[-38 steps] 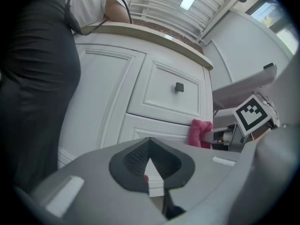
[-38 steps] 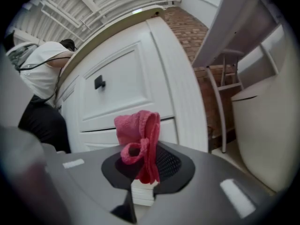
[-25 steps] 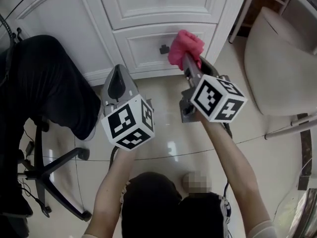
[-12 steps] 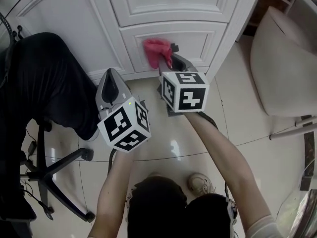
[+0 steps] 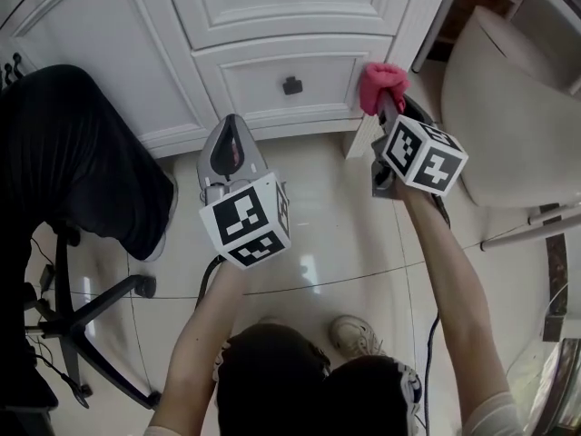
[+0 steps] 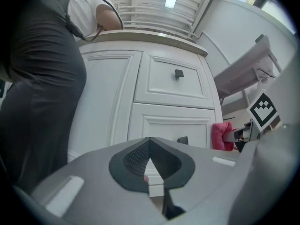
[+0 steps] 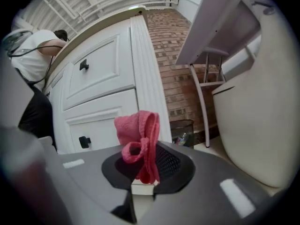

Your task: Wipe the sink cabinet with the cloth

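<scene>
The white sink cabinet (image 5: 272, 25) fills the top of the head view, its lower drawer carrying a black knob (image 5: 291, 85). My right gripper (image 5: 386, 98) is shut on a bunched pink cloth (image 5: 381, 82), which rests against the cabinet's right corner post (image 5: 399, 34). In the right gripper view the cloth (image 7: 138, 137) sticks up from the shut jaws, with the drawers (image 7: 101, 74) to its left. My left gripper (image 5: 228, 149) hangs shut and empty above the floor in front of the cabinet base. The left gripper view shows the drawers (image 6: 171, 81) and the cloth (image 6: 221, 136) at right.
A person in black trousers (image 5: 82, 143) stands at the left, close to the cabinet. An office chair base (image 5: 86, 307) sits on the tiled floor at lower left. A large white rounded fixture (image 5: 508, 98) stands right. A wire bin (image 7: 183, 131) stands by a brick wall.
My right gripper swept the cloth leftwards across the lower drawer front, then back right to the cabinet's corner post. The left gripper shifted slightly right and stayed shut.
</scene>
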Tool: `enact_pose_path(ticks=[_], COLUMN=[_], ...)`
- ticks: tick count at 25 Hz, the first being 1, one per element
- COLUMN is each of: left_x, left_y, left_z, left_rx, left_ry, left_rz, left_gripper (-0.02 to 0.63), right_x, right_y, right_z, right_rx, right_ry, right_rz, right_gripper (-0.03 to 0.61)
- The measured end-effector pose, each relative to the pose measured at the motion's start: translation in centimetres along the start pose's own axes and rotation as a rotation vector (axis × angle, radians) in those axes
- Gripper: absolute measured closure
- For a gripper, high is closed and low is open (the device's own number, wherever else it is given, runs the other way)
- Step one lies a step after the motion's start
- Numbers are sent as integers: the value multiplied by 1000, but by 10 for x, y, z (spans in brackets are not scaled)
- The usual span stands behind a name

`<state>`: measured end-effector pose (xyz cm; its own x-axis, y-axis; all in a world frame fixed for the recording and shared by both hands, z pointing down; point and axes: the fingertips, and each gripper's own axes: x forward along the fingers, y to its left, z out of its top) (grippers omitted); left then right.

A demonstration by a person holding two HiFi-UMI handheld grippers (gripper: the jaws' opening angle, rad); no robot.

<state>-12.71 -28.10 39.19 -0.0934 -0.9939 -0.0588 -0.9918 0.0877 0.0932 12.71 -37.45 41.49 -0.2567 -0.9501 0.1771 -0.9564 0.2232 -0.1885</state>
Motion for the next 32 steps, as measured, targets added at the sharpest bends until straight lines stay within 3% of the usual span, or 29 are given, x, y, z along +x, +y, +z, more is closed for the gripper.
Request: enact_pose_path(ticks=[3,5,9,15,18,21,27,32], left_x=[3,0,-22,-47,-45,-36,-25,-22], left_y=[-9,-13,8,61,76,78,50,37], left_z=[1,2,-11,-45,-54,-60,-68,-71], left_rx=[14,16,-7,1,10,1,-61,-56], left_ry=[-7,-16,7,95,107,114,128,137], left_rz=[-24,-36,-16,49,79,95,58,42], left_gripper=[598,598,598,598,598,598,598,598], right_x=[-7,-17,-30,4,20,35,32,21], right_y=[-9,12,104,231,258,227,96,0], right_z=[0,-7,-52,-120,-128,-124,-113,-102], right_rx=[20,56,94,-40,-89,-40,-10,13], right_ry=[-2,-4,51,172,181,180,167,160], right_rz=[-31,13,210,412,448,372,144,-39], right_gripper=[528,528,528,528,528,528,526,528])
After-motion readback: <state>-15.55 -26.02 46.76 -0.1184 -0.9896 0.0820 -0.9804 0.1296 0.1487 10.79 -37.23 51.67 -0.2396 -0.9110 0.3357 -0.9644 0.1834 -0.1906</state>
